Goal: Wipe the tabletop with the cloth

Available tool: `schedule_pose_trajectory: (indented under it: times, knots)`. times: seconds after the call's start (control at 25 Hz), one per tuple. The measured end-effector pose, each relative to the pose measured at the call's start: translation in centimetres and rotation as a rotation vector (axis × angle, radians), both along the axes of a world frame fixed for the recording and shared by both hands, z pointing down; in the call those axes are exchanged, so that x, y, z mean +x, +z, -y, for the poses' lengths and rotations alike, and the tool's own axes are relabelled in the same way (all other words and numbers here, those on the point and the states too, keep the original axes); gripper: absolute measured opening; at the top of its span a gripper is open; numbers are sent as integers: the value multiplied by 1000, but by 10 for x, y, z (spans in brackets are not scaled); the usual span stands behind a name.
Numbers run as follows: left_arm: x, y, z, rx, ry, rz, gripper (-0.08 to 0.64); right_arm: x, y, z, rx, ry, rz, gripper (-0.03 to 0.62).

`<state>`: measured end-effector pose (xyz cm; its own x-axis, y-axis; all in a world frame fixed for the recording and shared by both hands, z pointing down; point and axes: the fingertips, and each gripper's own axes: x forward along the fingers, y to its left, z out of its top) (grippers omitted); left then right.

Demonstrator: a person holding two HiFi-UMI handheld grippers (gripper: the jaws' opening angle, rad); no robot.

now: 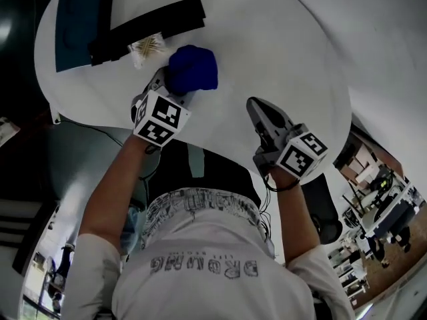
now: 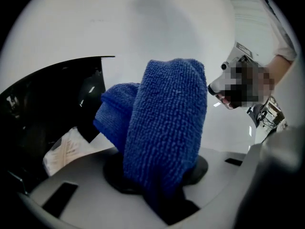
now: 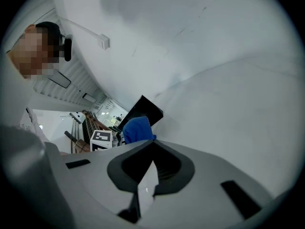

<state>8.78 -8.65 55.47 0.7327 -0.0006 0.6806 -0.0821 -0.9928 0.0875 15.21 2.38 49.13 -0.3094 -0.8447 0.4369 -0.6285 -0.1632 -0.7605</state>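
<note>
I had my left gripper (image 1: 172,89) clamped on the blue cloth (image 1: 193,69), its fingers buried in the folds so that the bunched cloth (image 2: 167,128) stood up thick between them. The cloth sat over the far-left part of the white worktop (image 1: 280,52), just beside a small clear packet (image 1: 147,47) of pale sticks. Beyond the packet a long black strip (image 1: 150,27) lay slanted across the worktop, with a dark panel (image 1: 75,25) at its left end. My right gripper (image 1: 259,109) was nearer my body, over the worktop's near edge and well apart from the cloth. Its fingers (image 3: 145,187) were pressed together with nothing between them, pointing out across bare white surface.
</note>
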Motion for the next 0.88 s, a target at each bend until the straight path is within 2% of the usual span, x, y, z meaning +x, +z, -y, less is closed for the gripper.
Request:
schedule_pose_trajectory:
  times: [0.4, 0.64, 0.88]
  knots:
    - [61, -3, -32, 10, 101, -3, 155, 42, 1, -40, 4, 100, 4, 6]
    - [71, -2, -38, 11, 114, -8, 153, 48, 3, -50, 4, 118, 6, 7]
    - [67, -7, -35, -3, 94, -31, 155, 37, -2, -43, 15, 85, 4, 6]
